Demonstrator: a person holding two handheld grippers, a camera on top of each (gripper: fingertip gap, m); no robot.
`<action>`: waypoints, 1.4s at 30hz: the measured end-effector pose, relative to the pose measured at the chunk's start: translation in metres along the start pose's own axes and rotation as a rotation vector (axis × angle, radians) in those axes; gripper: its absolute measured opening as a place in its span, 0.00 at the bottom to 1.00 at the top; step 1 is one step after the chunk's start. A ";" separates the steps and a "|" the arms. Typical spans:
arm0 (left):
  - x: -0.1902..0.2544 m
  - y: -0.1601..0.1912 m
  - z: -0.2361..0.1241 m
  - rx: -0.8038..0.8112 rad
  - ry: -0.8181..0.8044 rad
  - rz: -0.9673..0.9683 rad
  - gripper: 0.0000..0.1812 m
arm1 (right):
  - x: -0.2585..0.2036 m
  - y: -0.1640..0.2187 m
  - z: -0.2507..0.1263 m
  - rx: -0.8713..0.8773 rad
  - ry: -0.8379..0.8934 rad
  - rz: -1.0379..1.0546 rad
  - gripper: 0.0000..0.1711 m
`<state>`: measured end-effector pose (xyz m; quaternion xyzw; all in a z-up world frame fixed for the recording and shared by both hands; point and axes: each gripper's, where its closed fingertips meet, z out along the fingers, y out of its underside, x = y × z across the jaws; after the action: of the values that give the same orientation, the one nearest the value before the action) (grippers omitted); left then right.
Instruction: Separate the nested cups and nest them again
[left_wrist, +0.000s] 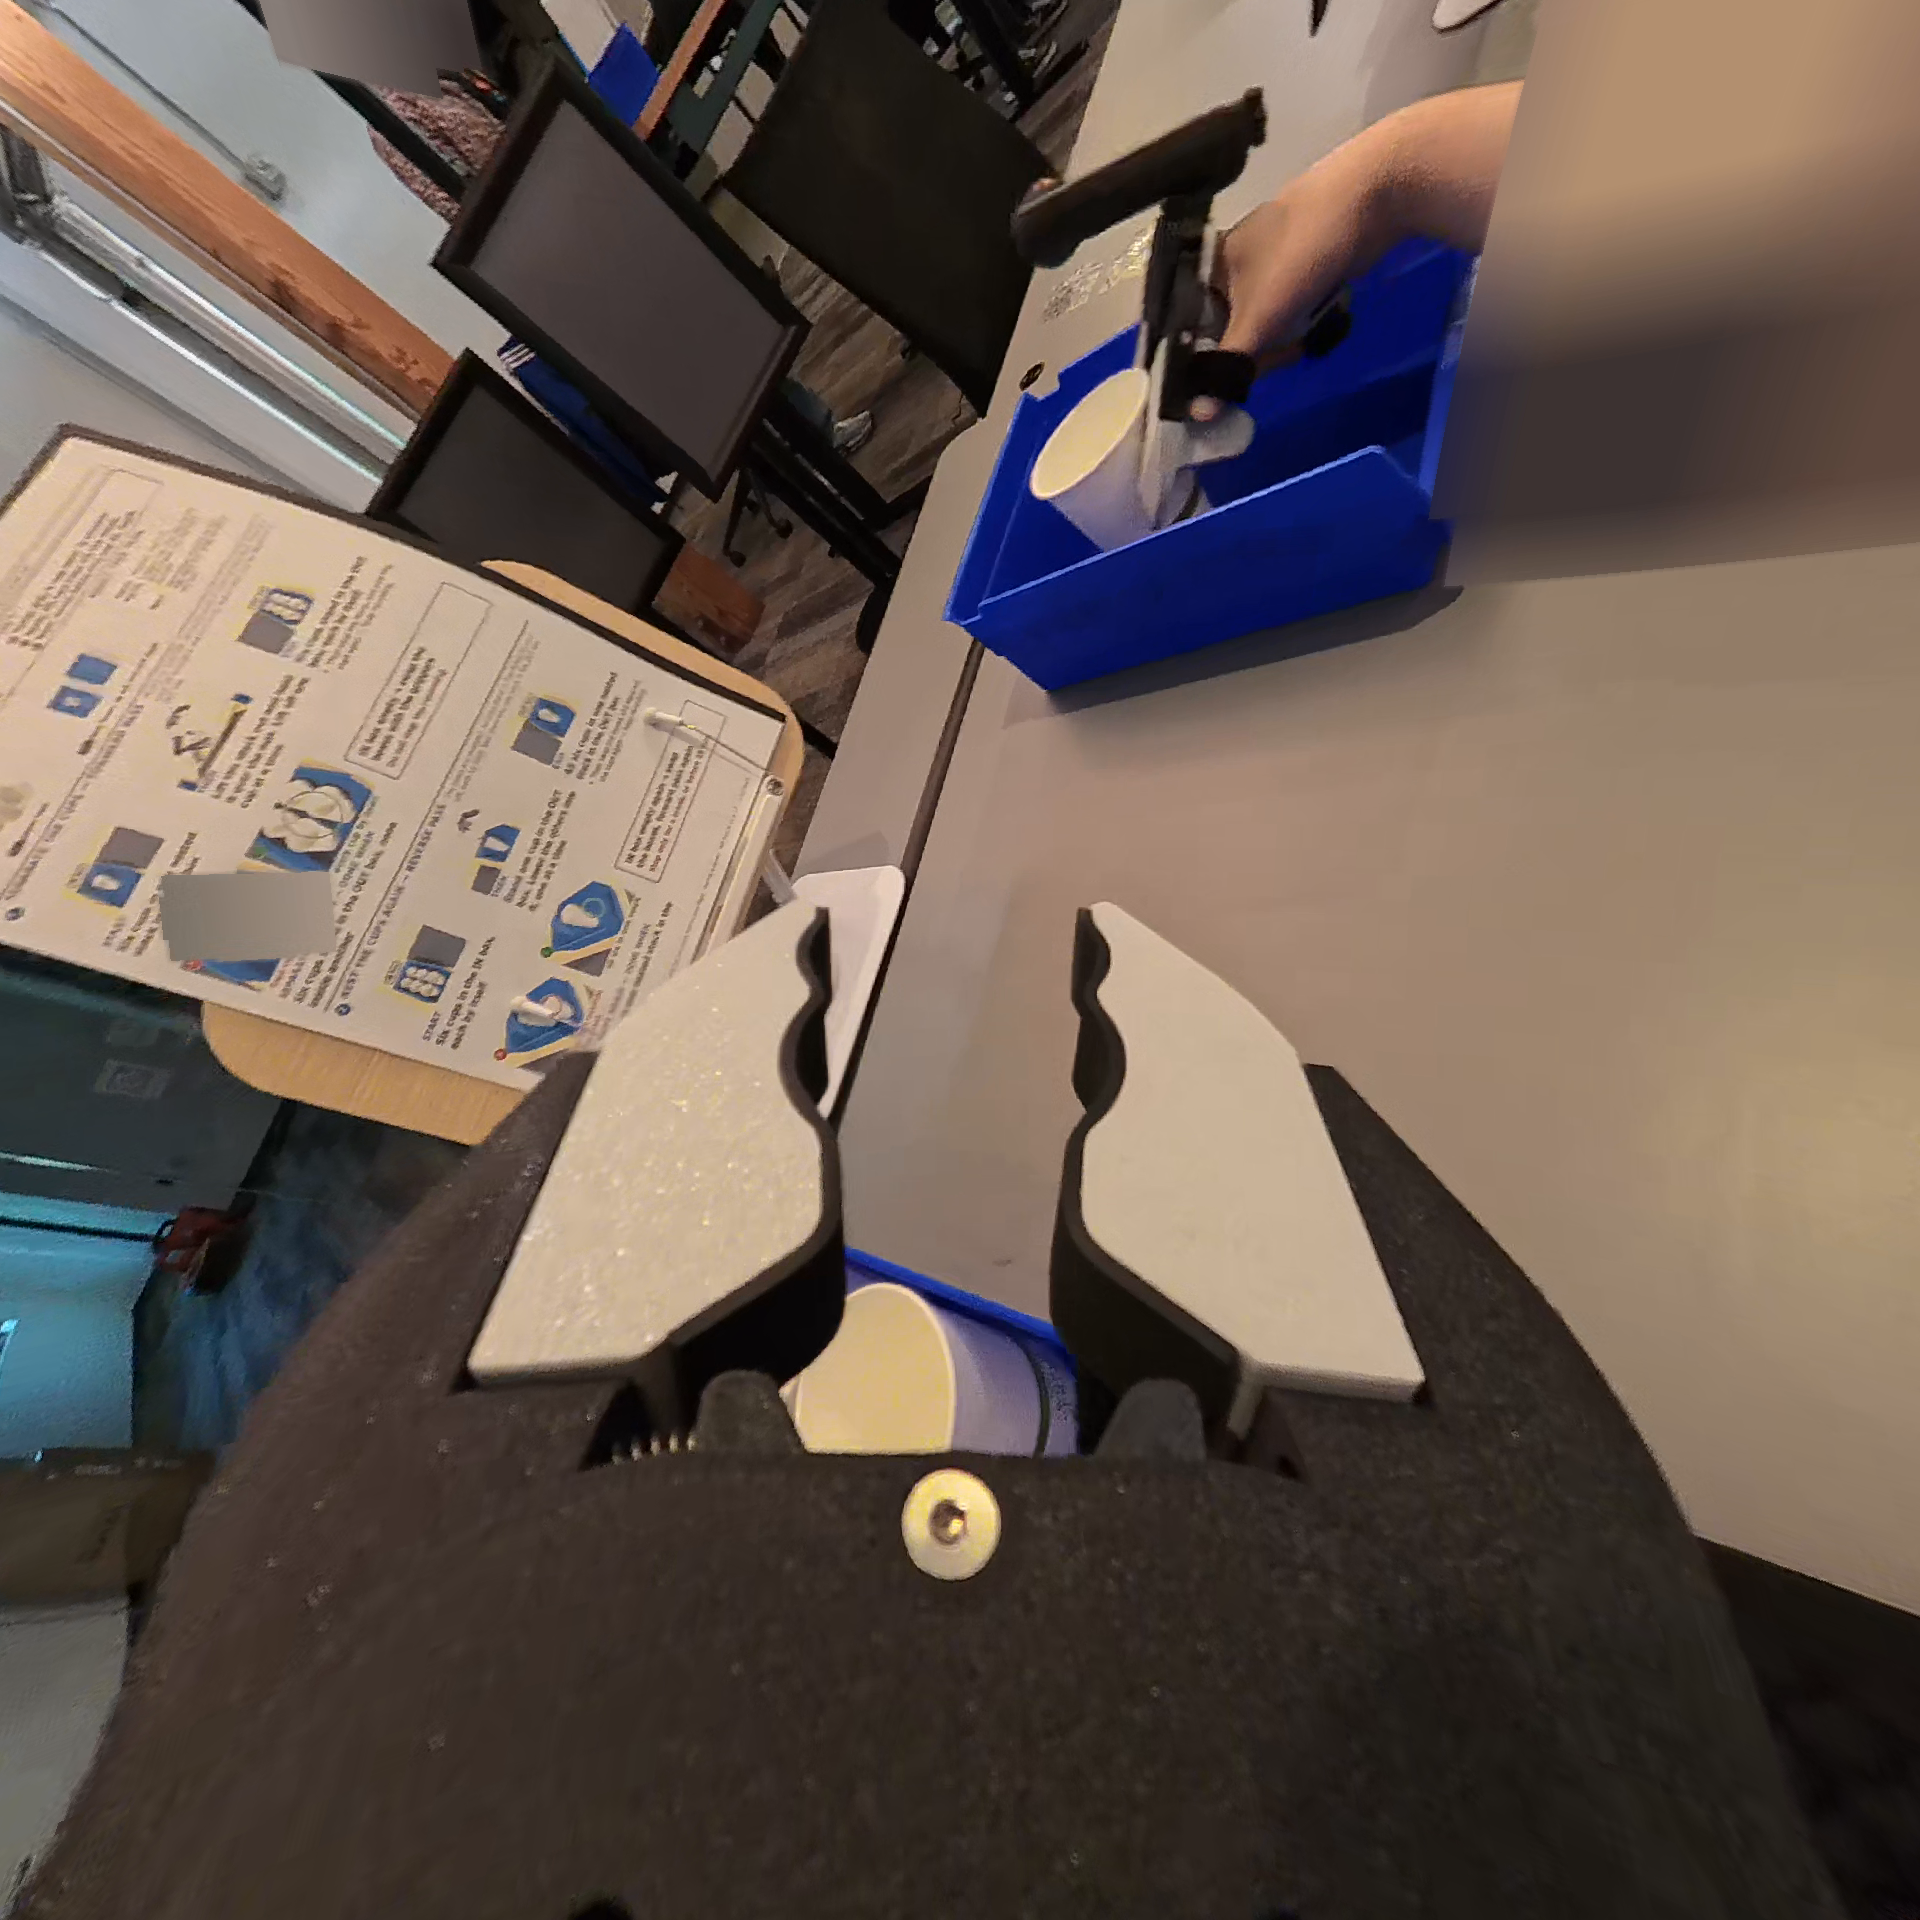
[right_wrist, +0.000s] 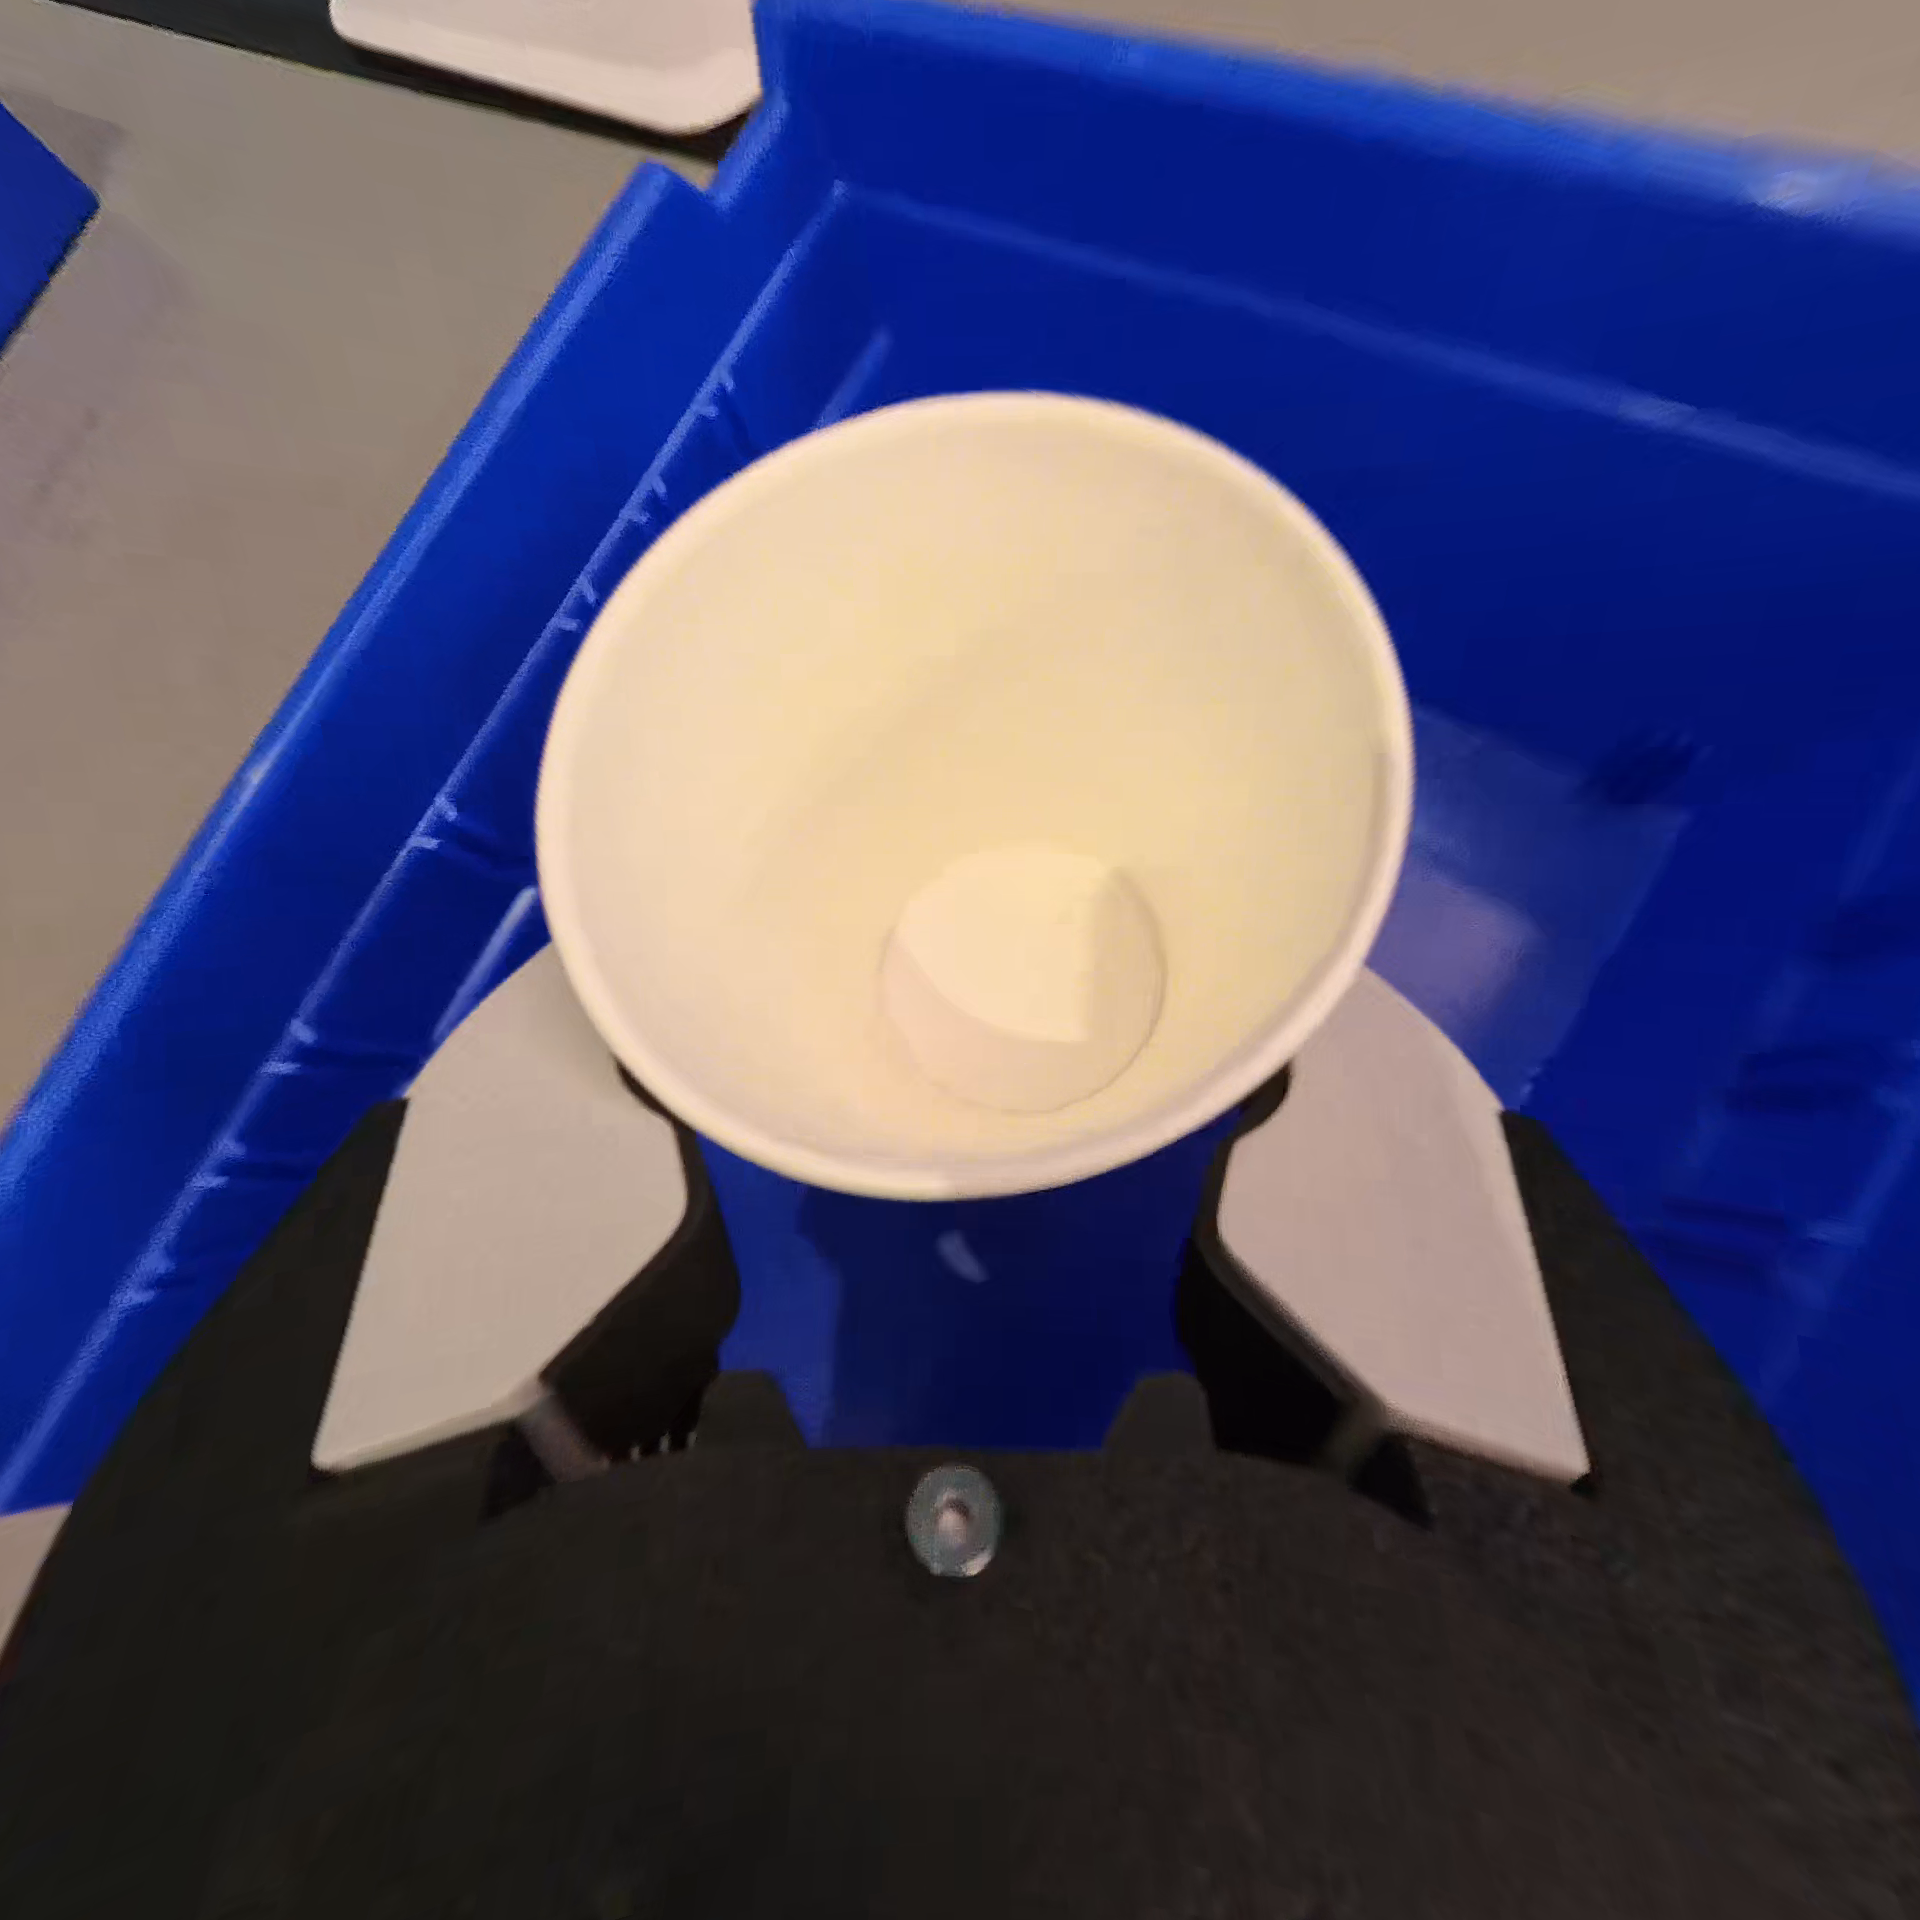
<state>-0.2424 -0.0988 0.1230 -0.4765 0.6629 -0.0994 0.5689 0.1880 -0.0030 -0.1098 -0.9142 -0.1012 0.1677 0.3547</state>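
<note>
Two white paper cups show. One paper cup (right_wrist: 971, 790) sits between the fingers of the right hand-held gripper (right_wrist: 956, 1049), inside a blue bin (right_wrist: 1351, 343), its mouth facing the camera. The fingertips are hidden under the cup's rim, so whether the pads press its wall cannot be told from the right wrist view. In the left wrist view the same right hand-held gripper (left_wrist: 1174, 457) appears far ahead, reaching down into the bin (left_wrist: 1195, 592) beside that cup (left_wrist: 1091, 457), a person's hand (left_wrist: 1299, 270) on it; contact is too small to judge there.

The left hand-held gripper (left_wrist: 951, 935) stands wide open with nothing between its fingers. A second paper cup (left_wrist: 883, 1371) lies low near the base of its fingers, below the gripper, with a blue edge (left_wrist: 966, 1299) behind it; most of it is hidden by the gripper body.

Ahead of the left gripper stretches the grey tabletop (left_wrist: 1455, 935). To its left an instruction sheet (left_wrist: 343, 758) rests on a wooden board (left_wrist: 312, 1070), with dark monitors (left_wrist: 623, 281) beyond. A white card (left_wrist: 852, 935) lies just behind its left finger.
</note>
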 end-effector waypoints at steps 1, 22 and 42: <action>-0.003 0.000 -0.003 0.003 -0.014 -0.004 0.25 | -0.001 0.002 -0.001 -0.026 -0.013 0.029 0.65; 0.029 0.235 -0.076 -1.119 0.059 -0.609 0.22 | -0.033 -0.038 -0.099 -0.013 0.262 -0.150 0.68; 0.058 0.271 -0.072 -1.294 0.275 -0.758 0.01 | -0.059 -0.057 -0.103 0.034 0.235 -0.260 0.65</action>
<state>-0.4380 -0.0289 -0.0734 -0.8933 0.4449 0.0621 0.0152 0.1686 -0.0435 0.0143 -0.9006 -0.1734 0.0140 0.3984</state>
